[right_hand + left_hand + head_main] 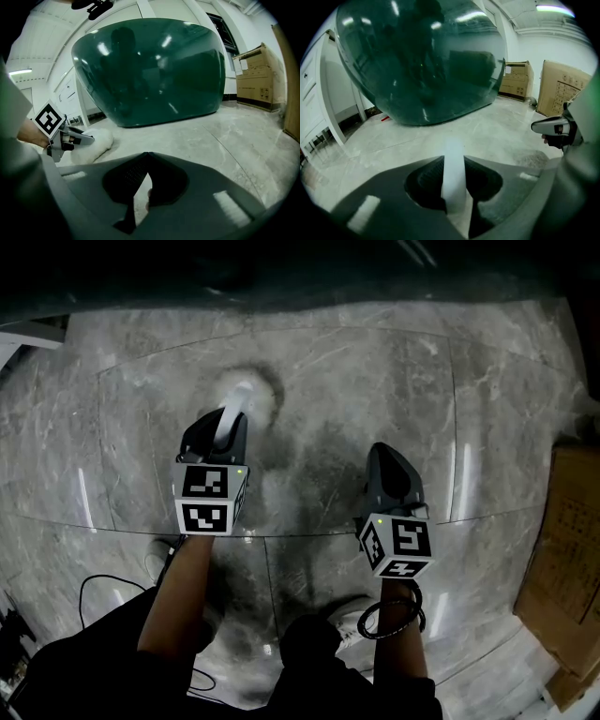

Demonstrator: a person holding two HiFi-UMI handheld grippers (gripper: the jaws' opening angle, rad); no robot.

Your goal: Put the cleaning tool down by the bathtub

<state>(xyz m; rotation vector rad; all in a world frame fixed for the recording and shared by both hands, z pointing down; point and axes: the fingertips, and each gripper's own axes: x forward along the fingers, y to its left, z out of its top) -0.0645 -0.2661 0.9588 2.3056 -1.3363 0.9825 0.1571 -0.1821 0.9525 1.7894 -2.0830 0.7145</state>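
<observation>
Left hand-held gripper [231, 418] grasping cleaning tool [247, 393] by its white handle, fluffy head on floor [375, 362] near bathtub [422, 61]. Right hand-held gripper [381, 452] clenched, empty.

**Fluffy head down on the marble, left gripper on the handle**

We're looking straight down. The grey marble floor [487, 409] fills the frame, and the bathtub [309, 277] shows as a dark rim across 12 o'clock. The left gripper [223, 423], at about 10 o'clock from centre, is clamped on the white handle [227, 432] of the cleaning tool [247, 392]. The tool's fluffy white head rests on the floor just ahead of the jaws, toward 12. The right gripper [386, 454] sits at 4 o'clock, jaws together, well apart from the tool. A cardboard box [567, 559] is at the 4 o'clock edge, a black cable [94, 585] loops at 8, and there's a white shoe [349, 615] at 6.
</observation>
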